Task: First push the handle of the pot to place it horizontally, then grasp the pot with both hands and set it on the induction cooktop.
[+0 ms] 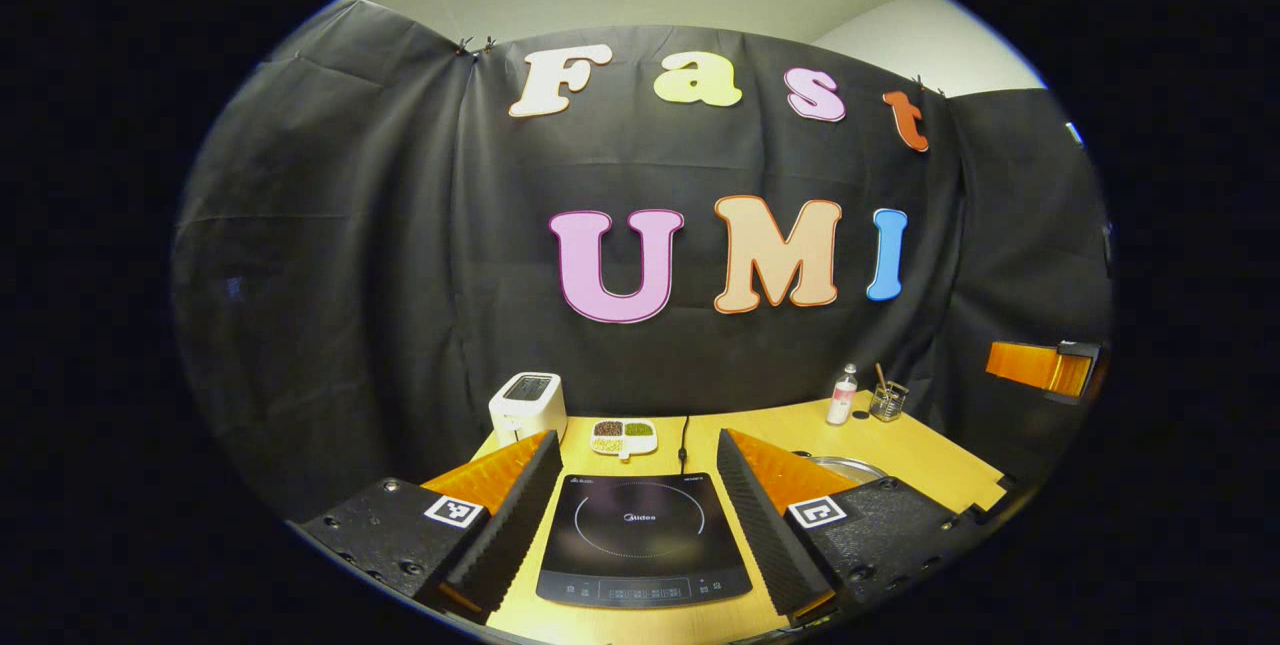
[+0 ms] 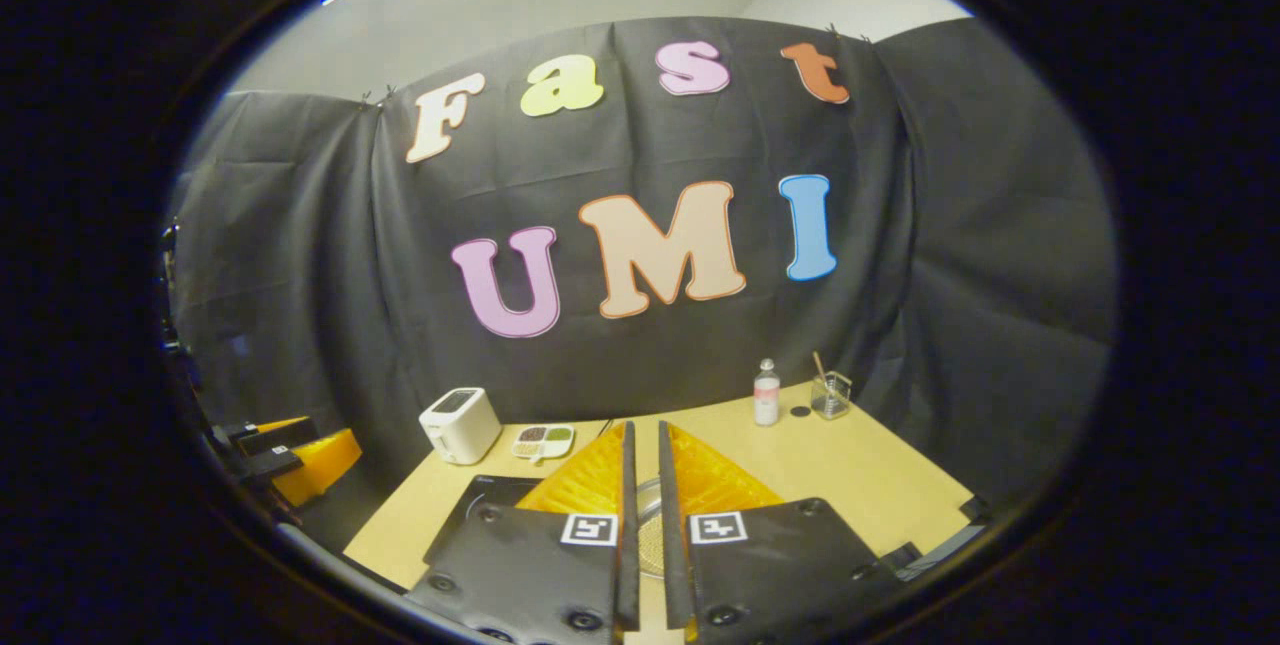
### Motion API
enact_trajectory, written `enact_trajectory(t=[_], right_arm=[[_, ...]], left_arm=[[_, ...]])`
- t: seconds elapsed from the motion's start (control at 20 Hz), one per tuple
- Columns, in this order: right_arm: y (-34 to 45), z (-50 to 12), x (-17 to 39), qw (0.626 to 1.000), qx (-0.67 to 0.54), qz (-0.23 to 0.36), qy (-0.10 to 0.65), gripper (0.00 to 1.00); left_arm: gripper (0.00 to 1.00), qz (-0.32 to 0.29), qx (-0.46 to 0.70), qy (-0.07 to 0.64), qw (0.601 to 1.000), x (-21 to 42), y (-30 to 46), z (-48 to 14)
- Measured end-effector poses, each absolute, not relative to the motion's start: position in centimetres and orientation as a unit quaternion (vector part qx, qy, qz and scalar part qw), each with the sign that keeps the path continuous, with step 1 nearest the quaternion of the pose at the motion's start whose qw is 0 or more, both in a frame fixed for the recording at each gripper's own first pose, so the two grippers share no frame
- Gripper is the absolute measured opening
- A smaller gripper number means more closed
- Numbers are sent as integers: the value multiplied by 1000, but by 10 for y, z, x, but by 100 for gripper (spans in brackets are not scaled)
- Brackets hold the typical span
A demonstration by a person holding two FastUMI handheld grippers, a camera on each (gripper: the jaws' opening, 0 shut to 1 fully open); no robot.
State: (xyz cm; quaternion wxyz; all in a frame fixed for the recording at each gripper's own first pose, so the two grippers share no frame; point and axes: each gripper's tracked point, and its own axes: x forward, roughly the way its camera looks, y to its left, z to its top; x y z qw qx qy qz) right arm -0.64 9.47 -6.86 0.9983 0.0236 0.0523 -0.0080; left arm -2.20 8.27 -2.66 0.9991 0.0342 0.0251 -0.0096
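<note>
Pot (image 2: 648, 510) glimpsed through right gripper's (image 2: 640, 445) narrow jaws, left gripper's (image 1: 638, 445) jaws wide, straddling cooktop (image 1: 640, 540).

Pot (image 1: 850, 468) mostly hidden behind left gripper's fingers (image 1: 770, 485); handle unseen.

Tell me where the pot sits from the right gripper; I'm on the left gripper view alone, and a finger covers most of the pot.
Observer: In the right gripper view the pot lies straight ahead of the right gripper, seen through the slit between its fingers.
Operator: Are those jaws open?
Observer: Nearly shut, with only a narrow slit and nothing gripped.
Operator: And the cooktop from there?
Observer: The induction cooktop lies to the left of those fingers in that view.
</note>
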Motion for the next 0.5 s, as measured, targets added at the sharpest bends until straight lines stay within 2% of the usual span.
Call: enact_trajectory(t=[0.05,0.15,0.2,0.3,0.35,0.5], right_arm=[[95,-76,-6,998,26,-10,58,0],[91,-93,-7,997,25,-19,74,0],[91,-105,-8,996,25,-22,83,10],[91,-127,-11,994,26,-27,105,10],[91,-138,-12,993,27,-29,115,10],[90,-169,-20,988,27,-33,150,10]], left_arm=[[95,-11,34,27,999,-22,85,-29],[92,-15,32,32,999,-21,87,-33],[92,-16,31,34,999,-22,90,-35],[95,-17,30,39,999,-23,94,-39],[92,-17,29,42,999,-24,96,-43],[92,-18,24,49,998,-23,98,-46]])
